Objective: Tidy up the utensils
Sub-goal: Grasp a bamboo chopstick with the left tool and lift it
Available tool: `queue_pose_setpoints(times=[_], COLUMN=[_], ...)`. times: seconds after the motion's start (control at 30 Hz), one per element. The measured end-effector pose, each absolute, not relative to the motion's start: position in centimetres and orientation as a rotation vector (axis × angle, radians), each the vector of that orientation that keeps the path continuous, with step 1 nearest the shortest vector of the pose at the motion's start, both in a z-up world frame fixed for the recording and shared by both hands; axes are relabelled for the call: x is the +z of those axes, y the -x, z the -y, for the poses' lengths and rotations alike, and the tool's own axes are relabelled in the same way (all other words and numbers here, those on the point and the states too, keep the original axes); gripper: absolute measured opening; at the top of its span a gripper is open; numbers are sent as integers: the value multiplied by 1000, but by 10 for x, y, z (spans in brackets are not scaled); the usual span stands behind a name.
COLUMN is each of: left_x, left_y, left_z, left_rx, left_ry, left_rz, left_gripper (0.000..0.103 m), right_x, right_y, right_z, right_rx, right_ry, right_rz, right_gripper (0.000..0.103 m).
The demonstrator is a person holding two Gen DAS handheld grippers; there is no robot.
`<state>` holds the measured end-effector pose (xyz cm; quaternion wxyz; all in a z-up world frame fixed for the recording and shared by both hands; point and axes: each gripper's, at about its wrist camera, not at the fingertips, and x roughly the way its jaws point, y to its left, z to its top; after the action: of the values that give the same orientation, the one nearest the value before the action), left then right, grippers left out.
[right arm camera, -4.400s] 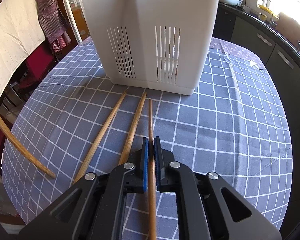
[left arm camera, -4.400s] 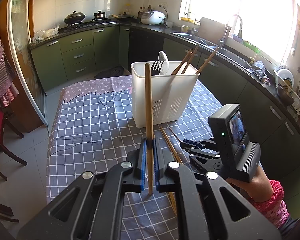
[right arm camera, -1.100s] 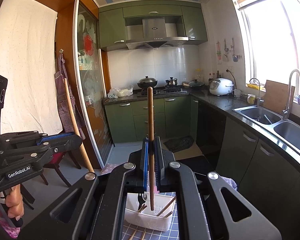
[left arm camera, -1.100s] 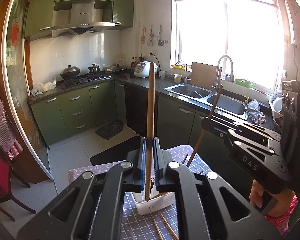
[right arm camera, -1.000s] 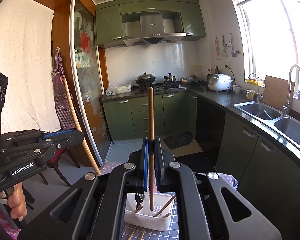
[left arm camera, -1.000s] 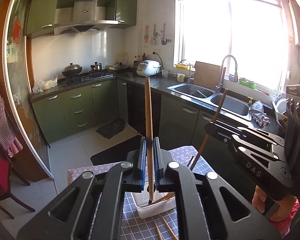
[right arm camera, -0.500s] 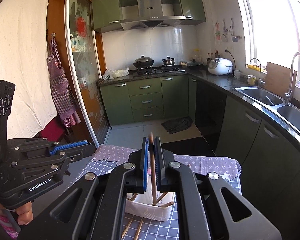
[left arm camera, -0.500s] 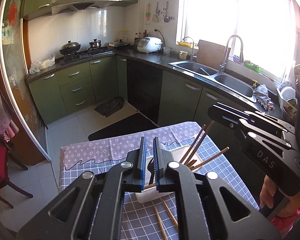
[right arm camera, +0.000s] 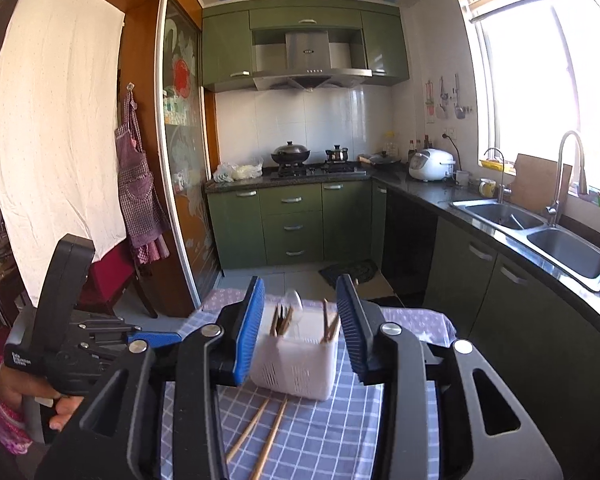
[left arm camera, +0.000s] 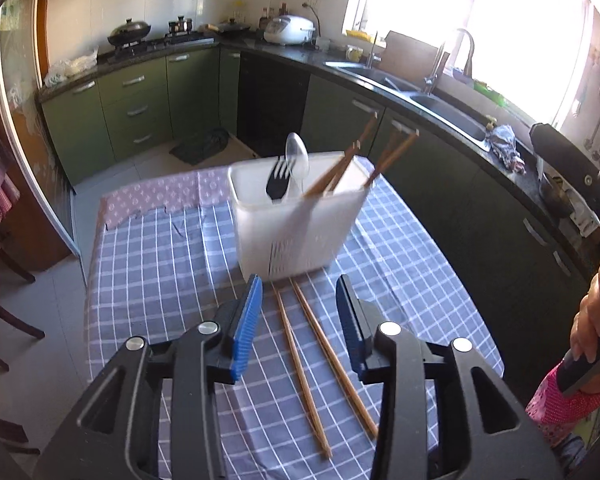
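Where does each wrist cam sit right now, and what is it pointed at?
Left wrist: above the table's near end, tilted down at the white caddy and two loose chopsticks; open left gripper in frame, right hand at the right edge.
Right wrist: higher, nearly level, facing the stove wall; open right gripper in frame, left hand at lower left.
Shared: caddy, chopsticks, checked tablecloth.

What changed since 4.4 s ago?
Both grippers let go: the left gripper and right gripper each held a chopstick, and now both are open and empty. Those sticks now stand in the white holder. Two chopsticks still lie on the tablecloth.
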<state>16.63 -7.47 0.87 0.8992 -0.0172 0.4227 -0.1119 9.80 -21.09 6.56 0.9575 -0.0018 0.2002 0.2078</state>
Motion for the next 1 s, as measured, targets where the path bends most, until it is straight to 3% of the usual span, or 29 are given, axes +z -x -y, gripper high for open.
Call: queue_pose_setpoints(times=[0.33,0.4,1.0], left_x=[-100,-109,-149], left_y=[-190,-199,-224], left_z=[90,93,110], left_rx=[-193,-181,-71], left_ry=[83,82,33], left_rz=[-1149,-1169,-1197], left_gripper=[36,31,25], right_x=[-91,-107,-118], right_y=[-108,-109,-124], right_z=[236,239,246], right_rx=[340,336,330], right_ry=[-52,-58,-96], right_rz=[-775,-805,-843], right_gripper=[40,40,40])
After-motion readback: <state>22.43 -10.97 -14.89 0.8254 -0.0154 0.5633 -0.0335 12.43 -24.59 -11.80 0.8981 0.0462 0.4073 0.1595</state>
